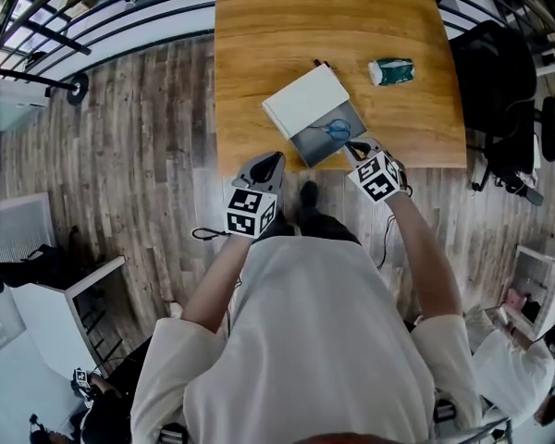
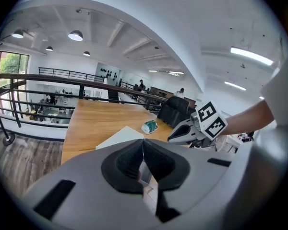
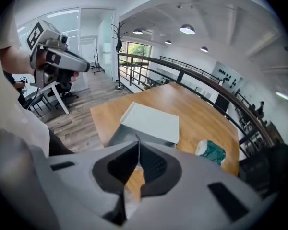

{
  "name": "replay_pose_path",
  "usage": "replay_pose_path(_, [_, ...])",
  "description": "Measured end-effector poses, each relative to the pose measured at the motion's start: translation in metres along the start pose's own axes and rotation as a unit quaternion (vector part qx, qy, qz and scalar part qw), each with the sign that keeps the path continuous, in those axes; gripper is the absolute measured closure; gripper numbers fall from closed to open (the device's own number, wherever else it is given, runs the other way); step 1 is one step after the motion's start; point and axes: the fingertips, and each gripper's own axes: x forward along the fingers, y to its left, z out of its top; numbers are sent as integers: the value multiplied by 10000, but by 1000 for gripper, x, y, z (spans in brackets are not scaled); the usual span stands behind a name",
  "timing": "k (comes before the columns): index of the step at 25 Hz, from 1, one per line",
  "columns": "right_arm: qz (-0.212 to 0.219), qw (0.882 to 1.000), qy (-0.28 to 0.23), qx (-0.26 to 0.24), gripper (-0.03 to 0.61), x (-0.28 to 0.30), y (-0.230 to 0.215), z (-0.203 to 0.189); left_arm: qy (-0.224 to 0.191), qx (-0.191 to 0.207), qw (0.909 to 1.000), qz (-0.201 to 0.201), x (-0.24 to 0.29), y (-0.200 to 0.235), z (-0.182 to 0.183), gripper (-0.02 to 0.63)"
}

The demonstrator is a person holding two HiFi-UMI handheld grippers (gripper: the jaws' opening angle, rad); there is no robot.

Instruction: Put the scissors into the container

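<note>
While I stand at the near edge of the table [image 1: 259, 44], the wood runs wide and open ahead of me. The far half and the whole left side are plain board, right out to the left edge, where plank floor [image 1: 120, 155] takes over. A dark railing [image 1: 74, 17] crosses beyond the far-left corner, and a black chair [image 1: 495, 81] stands against the right edge, so that side is the tight one.

Now the container [image 1: 307, 146]: a grey box set at a slant, its near corner close to the table's near edge, about midway along it. Its white lid [image 1: 305, 100] lies over the far-left part and leaves the near-right part open. Down in that open part lie the scissors [image 1: 336, 129], blue handles showing, inside the walls.

My left gripper [image 1: 274, 158] hangs over the near edge, just to the left of the container's near corner. Its jaws are pressed together with nothing in them. My right gripper [image 1: 353, 145] sits just beside the container's near-right wall, tip level with the open part; I cannot tell if it touches the wall. Its jaws are also pressed together on nothing.

Off toward the right edge, well apart from the container, lies a small green and white pack [image 1: 390, 71], with a strip of wood between it and the lid's far corner.
</note>
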Motion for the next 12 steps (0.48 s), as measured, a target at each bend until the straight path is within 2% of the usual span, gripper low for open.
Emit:
replay_pose_path(6, [-424,9950,-348,833,575,-31,17,11,2,198,9995,-251,-17,-4,5,618])
replay_pose_path(12, [-818,9749,-944,1844,575,-69,30,24,-84,394,9978,-534,-36,-13,15,618])
